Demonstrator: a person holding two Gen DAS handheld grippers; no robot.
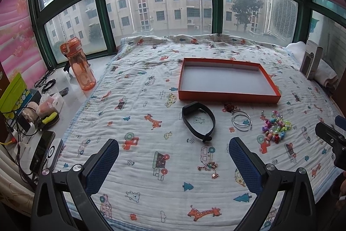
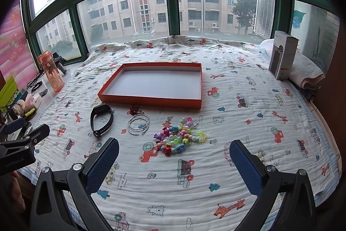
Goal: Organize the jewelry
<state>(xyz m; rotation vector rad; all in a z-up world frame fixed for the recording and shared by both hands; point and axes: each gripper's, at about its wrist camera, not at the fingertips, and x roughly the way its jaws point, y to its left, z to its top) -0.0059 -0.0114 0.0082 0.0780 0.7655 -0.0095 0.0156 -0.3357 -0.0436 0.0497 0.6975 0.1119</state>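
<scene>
An empty orange tray (image 1: pixel 229 97) (image 2: pixel 149 101) lies on the printed quilt. In front of it lie a black wristband (image 1: pixel 198 120) (image 2: pixel 101 120), two silver hoops (image 1: pixel 241 120) (image 2: pixel 138 124), a small dark red piece (image 1: pixel 228 107) (image 2: pixel 134 110) and a heap of colourful beads (image 1: pixel 276 127) (image 2: pixel 179 138). A rose-gold chain (image 1: pixel 208 168) lies between my left fingers. My left gripper (image 1: pixel 173 148) is open and empty above the quilt. My right gripper (image 2: pixel 174 149) is open and empty just short of the beads.
An orange bottle (image 1: pixel 79 66) (image 2: pixel 52 70), cables and clutter stand on the sill at left. A white carton (image 1: pixel 311 62) (image 2: pixel 283 55) leans on folded towels (image 2: pixel 307 73) at right. Windows close the far side.
</scene>
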